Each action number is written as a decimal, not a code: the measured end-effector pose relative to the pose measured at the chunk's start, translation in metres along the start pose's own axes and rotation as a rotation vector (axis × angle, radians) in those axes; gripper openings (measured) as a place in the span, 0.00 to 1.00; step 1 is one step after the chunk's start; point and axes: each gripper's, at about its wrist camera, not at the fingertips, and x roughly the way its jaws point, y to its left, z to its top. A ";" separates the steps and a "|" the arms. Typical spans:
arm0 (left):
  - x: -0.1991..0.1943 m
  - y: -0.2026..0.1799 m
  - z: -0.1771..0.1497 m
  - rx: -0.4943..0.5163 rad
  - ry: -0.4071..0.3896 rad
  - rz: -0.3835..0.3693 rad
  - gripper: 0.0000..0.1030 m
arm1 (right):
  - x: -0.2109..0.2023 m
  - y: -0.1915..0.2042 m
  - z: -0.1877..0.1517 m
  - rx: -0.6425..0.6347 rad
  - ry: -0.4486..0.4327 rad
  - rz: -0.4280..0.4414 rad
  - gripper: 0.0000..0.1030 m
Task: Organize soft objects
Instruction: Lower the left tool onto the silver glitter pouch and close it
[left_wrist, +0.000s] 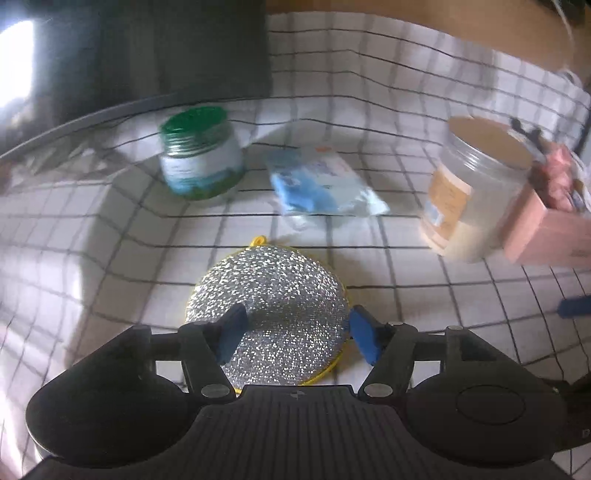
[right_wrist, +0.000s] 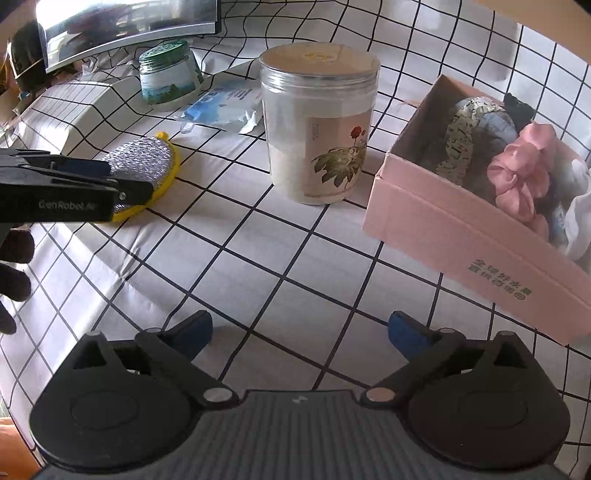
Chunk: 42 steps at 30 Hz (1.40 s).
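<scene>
A round silver glitter scrubber (left_wrist: 269, 295) with a yellow rim lies flat on the checked tablecloth. My left gripper (left_wrist: 297, 332) hangs right over its near half, open: one blue pad sits above the silver face and the other at its right edge, neither squeezing it. The right wrist view shows the same scrubber (right_wrist: 147, 162) under the left gripper (right_wrist: 125, 181). My right gripper (right_wrist: 299, 332) stands wide open over bare cloth, with nothing between its fingers. A pink cardboard box (right_wrist: 461, 240) at the right holds several soft items, among them a pink scrunchie (right_wrist: 521, 177).
A tall clear jar (right_wrist: 317, 122) with a flower label stands between scrubber and box. Behind lie a blue-white packet (right_wrist: 221, 105) and a green-lidded jar (right_wrist: 168, 74). A monitor (right_wrist: 129, 22) stands at the back left. A dark-gloved hand (right_wrist: 14, 266) shows at the left edge.
</scene>
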 end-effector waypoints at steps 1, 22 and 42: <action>-0.003 0.006 0.000 -0.020 -0.008 0.012 0.65 | -0.002 0.000 0.002 -0.014 0.001 0.022 0.95; -0.003 0.098 -0.018 -0.312 0.033 -0.085 0.64 | 0.049 0.085 0.112 -0.130 -0.028 0.173 0.37; 0.015 0.135 -0.011 -0.664 0.139 -0.488 0.49 | 0.033 0.079 0.079 -0.226 -0.113 0.169 0.37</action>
